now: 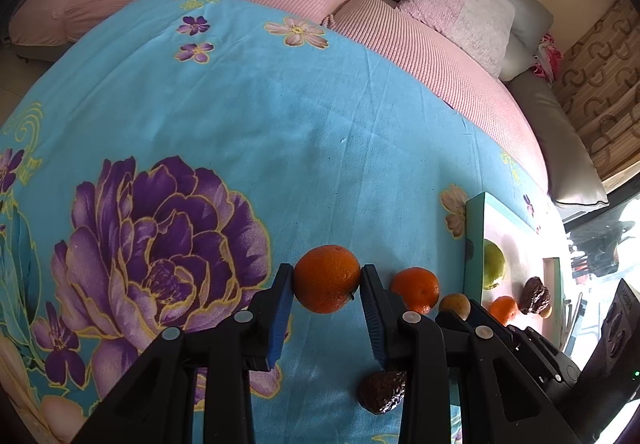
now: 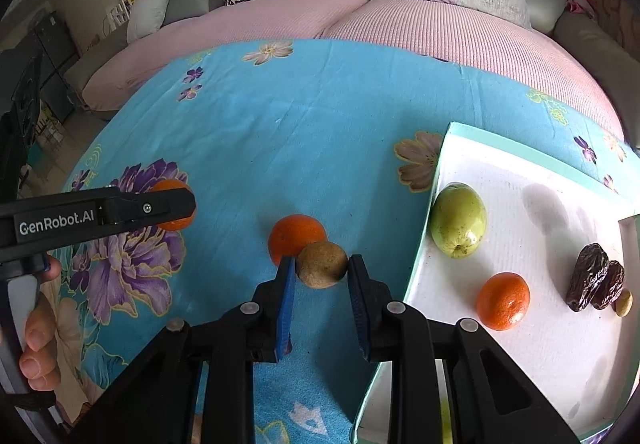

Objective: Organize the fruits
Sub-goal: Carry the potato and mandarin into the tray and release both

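While apparently gripped, orange [image 1: 327, 278] mid-cloth [image 1: 280, 132].

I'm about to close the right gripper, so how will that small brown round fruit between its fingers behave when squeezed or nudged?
The brown fruit is nearly a ball, so it will probably roll on the blue cloth if nudged. Its dull, rough-looking skin suggests it won't be slippery. It sits right against an orange, which may roll too. It looks small and likely light.

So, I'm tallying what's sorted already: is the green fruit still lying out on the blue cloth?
No, the green fruit lies inside the white tray, near its left wall, along with an orange and dates.
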